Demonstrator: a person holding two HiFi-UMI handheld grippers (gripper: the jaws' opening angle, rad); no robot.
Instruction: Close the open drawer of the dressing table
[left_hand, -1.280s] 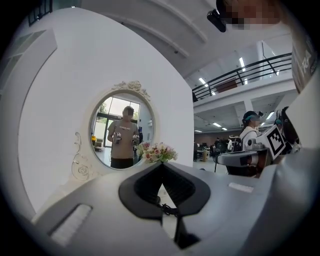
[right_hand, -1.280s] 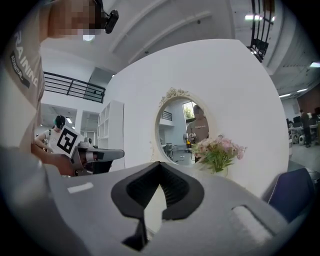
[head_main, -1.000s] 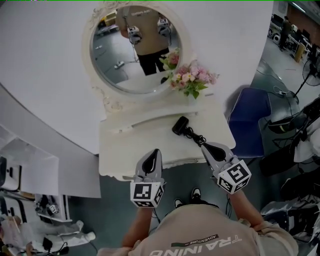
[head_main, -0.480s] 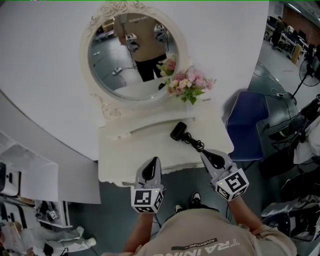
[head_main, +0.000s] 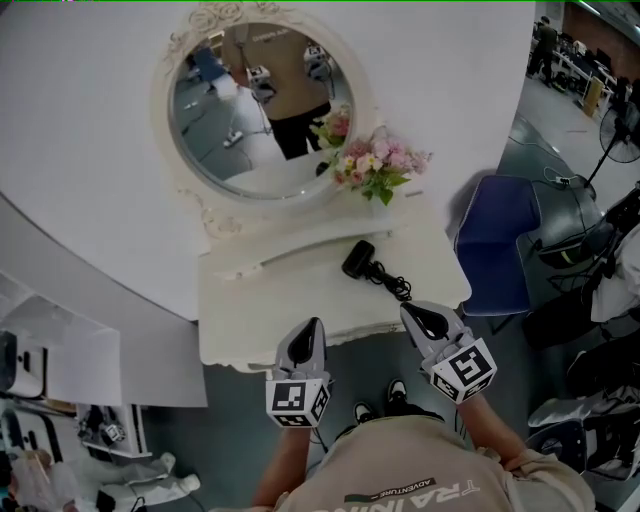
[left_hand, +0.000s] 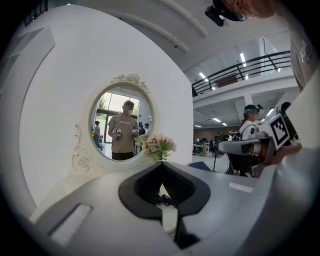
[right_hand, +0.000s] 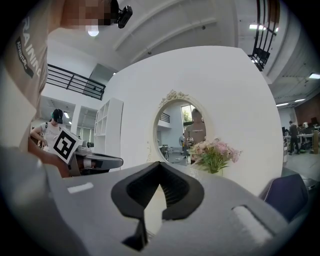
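Note:
The white dressing table (head_main: 260, 300) stands against a white wall with an oval mirror (head_main: 255, 110). From above its top hides the front, so no drawer shows. My left gripper (head_main: 312, 324) hovers at the table's front edge, left of centre, jaws shut and empty. My right gripper (head_main: 407, 310) hangs at the front right edge, also shut and empty, close to the cable of a black hair dryer (head_main: 358, 257). In the left gripper view the shut jaws (left_hand: 161, 165) point at the mirror (left_hand: 120, 127). In the right gripper view the shut jaws (right_hand: 159, 164) face the mirror (right_hand: 180, 132) too.
A bunch of pink flowers (head_main: 375, 165) stands at the back right of the table top. A blue chair (head_main: 495, 240) sits just right of the table. White shelving (head_main: 60, 360) and clutter lie on the floor at left. The person's feet are below the table's front edge.
Both grippers have drawn back slightly toward the person, away from the mirror. The head view has shifted a little. Both stay shut.

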